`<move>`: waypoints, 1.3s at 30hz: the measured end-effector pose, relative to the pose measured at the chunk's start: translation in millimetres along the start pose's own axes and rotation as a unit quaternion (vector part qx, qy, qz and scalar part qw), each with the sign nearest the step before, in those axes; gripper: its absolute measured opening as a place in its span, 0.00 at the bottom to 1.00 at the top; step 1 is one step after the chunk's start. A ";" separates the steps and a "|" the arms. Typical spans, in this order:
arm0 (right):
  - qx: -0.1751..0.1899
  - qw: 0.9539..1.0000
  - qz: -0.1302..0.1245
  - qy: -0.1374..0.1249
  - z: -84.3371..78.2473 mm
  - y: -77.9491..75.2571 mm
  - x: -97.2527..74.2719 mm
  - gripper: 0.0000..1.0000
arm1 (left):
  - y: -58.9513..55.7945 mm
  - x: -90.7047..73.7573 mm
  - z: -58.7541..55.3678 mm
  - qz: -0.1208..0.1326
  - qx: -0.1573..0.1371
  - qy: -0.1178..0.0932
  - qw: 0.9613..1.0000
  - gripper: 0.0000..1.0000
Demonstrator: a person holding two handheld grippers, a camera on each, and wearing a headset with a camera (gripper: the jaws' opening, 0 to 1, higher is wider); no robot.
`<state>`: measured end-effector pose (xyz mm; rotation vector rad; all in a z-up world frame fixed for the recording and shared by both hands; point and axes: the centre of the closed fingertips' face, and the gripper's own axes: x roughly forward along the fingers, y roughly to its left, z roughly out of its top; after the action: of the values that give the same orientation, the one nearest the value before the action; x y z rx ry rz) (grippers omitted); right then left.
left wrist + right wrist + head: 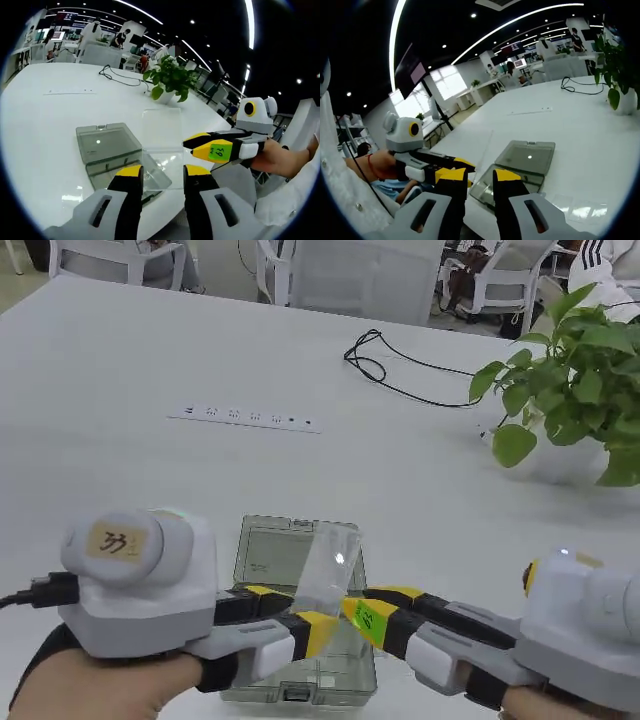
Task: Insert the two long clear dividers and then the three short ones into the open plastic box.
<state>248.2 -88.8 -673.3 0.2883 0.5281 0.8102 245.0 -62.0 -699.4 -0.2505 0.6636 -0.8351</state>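
A clear divider (330, 565) stands upright over the open plastic box (345, 675), whose lid (290, 550) lies back on the table. My left gripper (292, 612) is closed across the divider's lower end; in the left gripper view the sheet (161, 145) fits between its jaws (163, 172). From the right, my right gripper (358, 605), with a green sticker, meets the sheet's right edge (186, 145). The right gripper view has the divider (487, 150) edge-on, running down into the narrow gap of its own gripper (480, 174). The left gripper (465, 162) comes in beside it, over the box (527, 157).
A potted plant (570, 380) stands at the back right, with a black cable (385, 365) beside it. A white power strip (245, 418) lies mid-table. More clear dividers (575, 210) lie flat on the table beside the box. Chairs (350, 275) line the far edge.
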 end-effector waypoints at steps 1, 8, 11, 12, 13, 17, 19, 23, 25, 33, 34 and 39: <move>0.002 1.000 -0.001 0.001 -0.2 -0.2 0.6 0.20 | -1.1 0.5 0.3 0.000 0.002 -0.001 1.000 0.30; 0.012 1.000 -0.002 0.010 -4.5 -0.7 5.6 0.15 | -6.5 3.8 -1.4 -0.003 0.017 0.004 1.000 0.30; 0.015 1.000 -0.004 0.012 -5.6 -1.6 7.4 0.14 | -7.0 4.0 -1.7 -0.003 0.023 0.006 1.000 0.30; 0.018 1.000 -0.004 0.015 -7.0 -1.6 8.1 0.11 | -7.1 4.0 -1.2 -0.005 0.022 0.005 1.000 0.30; 0.023 1.000 -0.005 0.015 -7.5 -1.1 7.9 0.08 | -7.2 4.2 -0.9 -0.005 0.022 0.005 1.000 0.30; 0.030 0.999 -0.018 0.012 -7.2 0.9 10.5 0.07 | -6.8 5.5 -1.1 -0.004 0.027 0.004 1.000 0.30; 0.035 0.999 -0.017 0.014 -7.8 1.8 11.0 0.07 | -7.6 6.2 -1.5 -0.005 0.022 0.005 1.000 0.31; 0.033 0.999 -0.024 0.015 -6.8 -1.2 9.7 0.06 | -8.6 6.3 -1.2 -0.006 0.024 0.002 1.000 0.29; 0.030 0.999 -0.024 0.018 -6.8 -1.9 9.6 0.06 | -9.8 6.7 -1.6 -0.009 0.019 0.003 1.000 0.31; 0.041 0.999 -0.025 0.024 -6.9 -2.5 10.8 0.06 | -10.1 5.9 -2.3 -0.013 0.027 0.002 1.000 0.33; 0.045 0.998 -0.024 0.023 -6.0 -2.3 11.0 0.06 | -10.2 5.2 -2.0 -0.014 0.026 0.001 1.000 0.33; 0.047 0.998 -0.024 0.024 -3.1 -1.0 12.7 0.06 | -7.4 1.4 -2.8 -0.019 0.037 0.001 0.999 0.35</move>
<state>254.4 -79.8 -680.6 0.3423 0.6166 0.7490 239.5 -67.8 -698.8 -0.1959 0.6312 -0.8941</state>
